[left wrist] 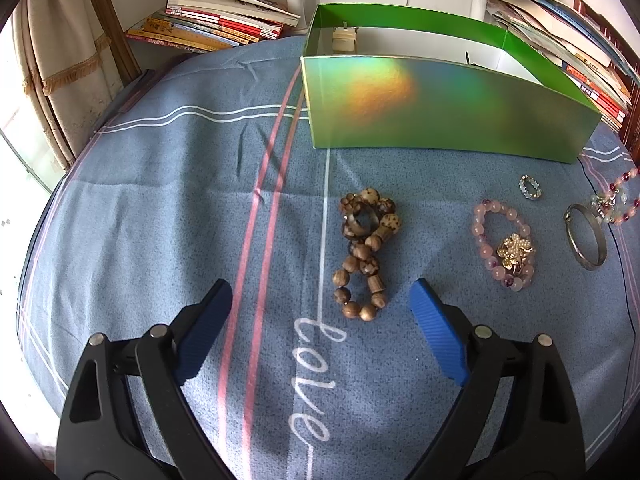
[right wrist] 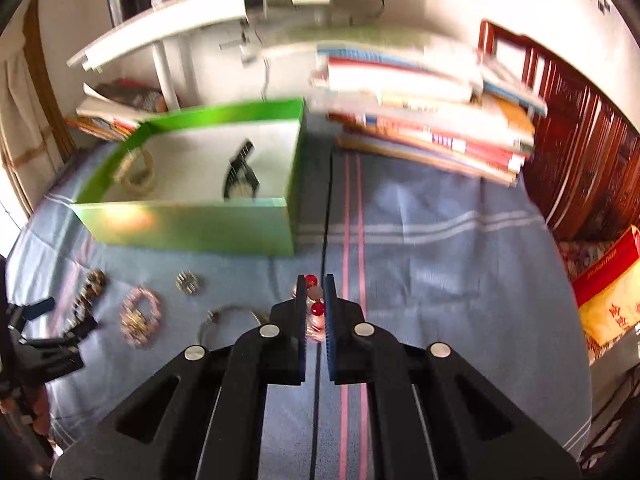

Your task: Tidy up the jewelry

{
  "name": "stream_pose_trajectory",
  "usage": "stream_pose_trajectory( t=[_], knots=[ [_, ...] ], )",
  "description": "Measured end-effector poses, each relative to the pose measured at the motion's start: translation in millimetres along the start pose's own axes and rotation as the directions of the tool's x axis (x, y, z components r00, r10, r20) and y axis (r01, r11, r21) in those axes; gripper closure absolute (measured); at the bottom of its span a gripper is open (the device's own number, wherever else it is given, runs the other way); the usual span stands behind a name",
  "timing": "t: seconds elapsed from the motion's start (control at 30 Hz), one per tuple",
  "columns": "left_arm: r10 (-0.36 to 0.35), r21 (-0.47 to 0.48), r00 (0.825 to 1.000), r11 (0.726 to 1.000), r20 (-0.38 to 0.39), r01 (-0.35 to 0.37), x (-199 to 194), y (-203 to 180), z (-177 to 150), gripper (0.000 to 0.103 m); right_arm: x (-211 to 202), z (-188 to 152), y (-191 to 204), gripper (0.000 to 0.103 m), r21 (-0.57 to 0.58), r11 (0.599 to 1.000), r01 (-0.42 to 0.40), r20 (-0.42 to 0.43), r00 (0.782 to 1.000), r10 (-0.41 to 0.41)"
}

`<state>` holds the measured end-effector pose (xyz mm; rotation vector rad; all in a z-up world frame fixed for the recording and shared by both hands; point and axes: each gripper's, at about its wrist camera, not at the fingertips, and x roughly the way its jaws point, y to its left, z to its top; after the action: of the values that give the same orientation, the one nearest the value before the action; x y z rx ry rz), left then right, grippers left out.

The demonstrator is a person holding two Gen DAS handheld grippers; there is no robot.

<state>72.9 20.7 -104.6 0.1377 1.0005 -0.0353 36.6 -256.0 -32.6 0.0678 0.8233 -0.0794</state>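
Right wrist pic is motion-blurred, so the watch (right wrist: 240, 178) in the green box (right wrist: 192, 224) is just a smear (pale bangle (right wrist: 138, 174) too); red-pink bead bracelet (left wrist: 618, 200) cut off at left pic's edge.

A blue striped cloth (left wrist: 160, 200) covers the desk; on it lie a green box (left wrist: 440, 112), wooden bead bracelets (left wrist: 364, 256), a pink bead bracelet (left wrist: 486, 240), a small ring (left wrist: 530, 187), a silver bangle (left wrist: 586, 240) and book stacks (left wrist: 212, 24).

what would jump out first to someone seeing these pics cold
Likely the shiny green box, open at the back of the blue cloth and flashing a rainbow glare. Next, the jewelry in front of it: brown wooden bead bracelets, then a pink bead bracelet. In the right wrist view, the right gripper pinches a red-and-pale bead strand.
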Motion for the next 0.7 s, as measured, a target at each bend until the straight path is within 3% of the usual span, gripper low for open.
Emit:
stream_pose_trajectory(
  t=[0.2,0.47,0.7],
  knots=[
    [-0.001,-0.001,1.0,1.0,-0.001,0.001,0.3,-0.5,0.0,0.013,-31.8,18.2,7.6,0.095,-0.028,0.997,-0.076,0.104,0.992,0.078],
    [-0.012,-0.001,1.0,1.0,-0.001,0.012,1.0,-0.1,-0.3,0.013,4.1,-2.7,15.1,0.095,-0.033,0.999,-0.039,-0.036,0.999,0.038],
    [-0.015,-0.001,1.0,1.0,0.001,0.015,0.5,0.9,-0.3,0.013,27.6,-40.4,5.0,0.094,-0.045,0.999,0.018,-0.172,0.985,-0.025]
  ],
)
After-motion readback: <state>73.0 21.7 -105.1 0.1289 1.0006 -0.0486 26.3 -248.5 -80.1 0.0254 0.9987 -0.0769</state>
